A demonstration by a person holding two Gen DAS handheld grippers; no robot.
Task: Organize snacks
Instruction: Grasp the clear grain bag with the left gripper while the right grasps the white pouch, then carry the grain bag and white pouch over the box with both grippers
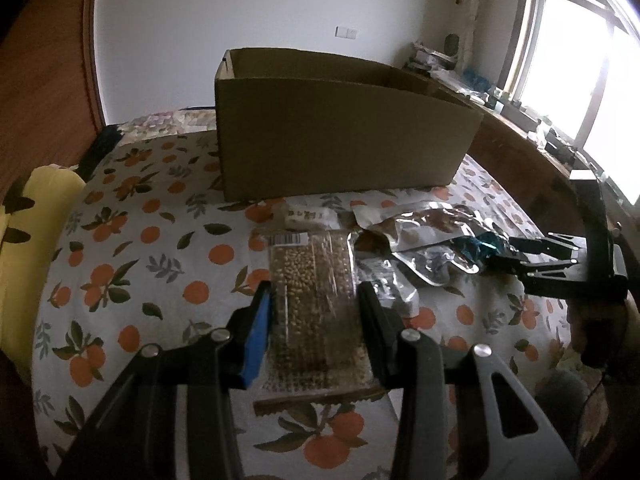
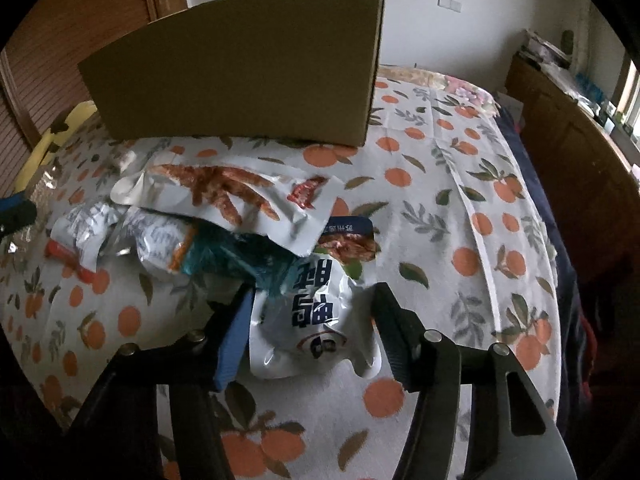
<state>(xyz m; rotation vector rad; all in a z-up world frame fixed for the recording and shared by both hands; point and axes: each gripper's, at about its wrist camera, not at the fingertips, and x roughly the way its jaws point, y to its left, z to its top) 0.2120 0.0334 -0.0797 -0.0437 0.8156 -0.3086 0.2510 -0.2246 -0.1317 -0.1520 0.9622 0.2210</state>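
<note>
The left tool [image 1: 314, 312] grips a clear packet of nuts [image 1: 316, 300] above the bed [image 1: 132, 240]; the right tool [image 2: 312, 320] straddles a white snack bag [image 2: 320, 328], its left finger touching, before the cardboard box [image 1: 340, 140].

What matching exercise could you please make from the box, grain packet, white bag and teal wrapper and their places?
1 box
2 grain packet
3 white bag
4 teal wrapper

a between the left gripper fingers
b between the right gripper fingers
c behind the snacks
d partly under a pouch

Pairs: 1-c, 2-a, 3-b, 4-d
</note>
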